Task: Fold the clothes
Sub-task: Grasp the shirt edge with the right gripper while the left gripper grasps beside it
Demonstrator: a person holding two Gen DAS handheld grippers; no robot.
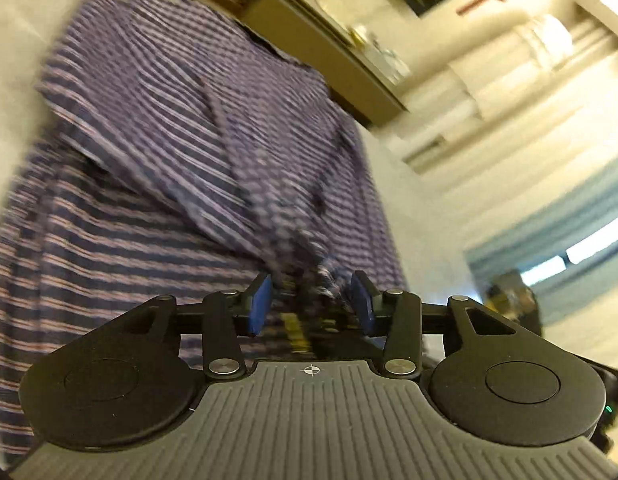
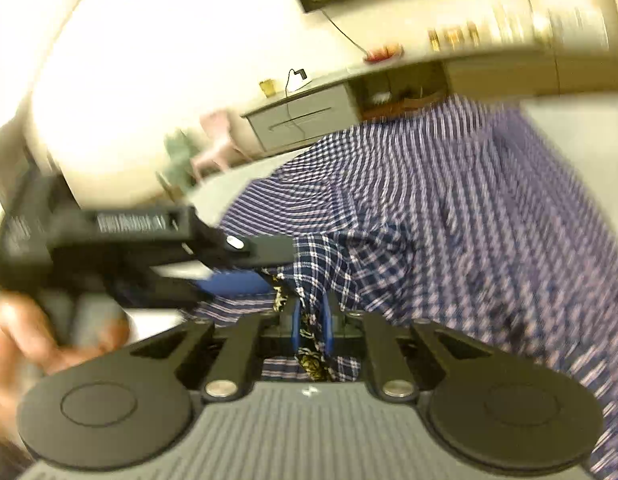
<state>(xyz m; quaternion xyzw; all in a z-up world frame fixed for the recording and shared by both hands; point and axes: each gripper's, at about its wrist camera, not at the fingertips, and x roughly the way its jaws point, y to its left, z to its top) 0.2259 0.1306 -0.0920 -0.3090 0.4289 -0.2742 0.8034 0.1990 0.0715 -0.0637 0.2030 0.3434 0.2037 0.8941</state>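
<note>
A blue and white plaid garment (image 1: 169,140) lies spread over a white surface, with one layer folded over another. My left gripper (image 1: 312,304) is at its near edge. Its blue pads (image 1: 261,304) stand apart with a bunched fold of cloth loose between them. In the right wrist view the same garment (image 2: 449,220) stretches away to the right. My right gripper (image 2: 312,328) is shut on its near hem, where a dark strip with a yellow pattern (image 2: 311,356) shows between the pads. The left gripper (image 2: 261,268) sits just left of it, held by a hand (image 2: 13,340).
The white surface (image 1: 409,208) shows beyond the cloth's right edge. A low grey cabinet (image 2: 301,120) and a pink chair (image 2: 217,144) stand behind it. A long shelf with small items (image 1: 329,52) runs along the wall, and a window (image 1: 581,248) is at the right.
</note>
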